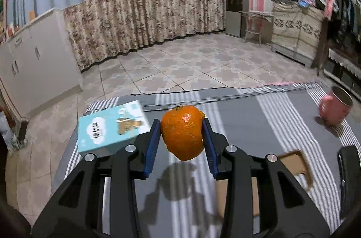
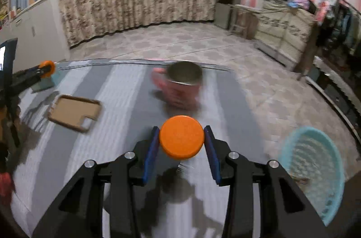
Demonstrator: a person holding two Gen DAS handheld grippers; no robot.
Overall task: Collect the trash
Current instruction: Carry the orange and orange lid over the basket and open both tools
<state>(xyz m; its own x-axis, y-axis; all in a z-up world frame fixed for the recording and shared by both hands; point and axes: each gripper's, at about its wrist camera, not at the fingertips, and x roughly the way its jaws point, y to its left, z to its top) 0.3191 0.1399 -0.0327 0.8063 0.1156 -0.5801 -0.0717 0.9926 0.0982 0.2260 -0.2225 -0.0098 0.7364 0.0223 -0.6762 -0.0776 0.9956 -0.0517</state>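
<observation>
Your left tongs [image 1: 182, 133] pinch an orange peel [image 1: 182, 133] between the blue pads, held above the striped worktop [image 1: 259, 125]. Your right tongs [image 2: 181, 140] are pressed onto an orange bottle cap [image 2: 181, 137], also above the worktop. Relative to the pink mug [image 2: 178, 87]: the cardboard piece [image 2: 73, 112] lies to its left, the teal basket [image 2: 313, 172] on the floor to its right, and the light-blue box [image 1: 112, 127] sits far left.
</observation>
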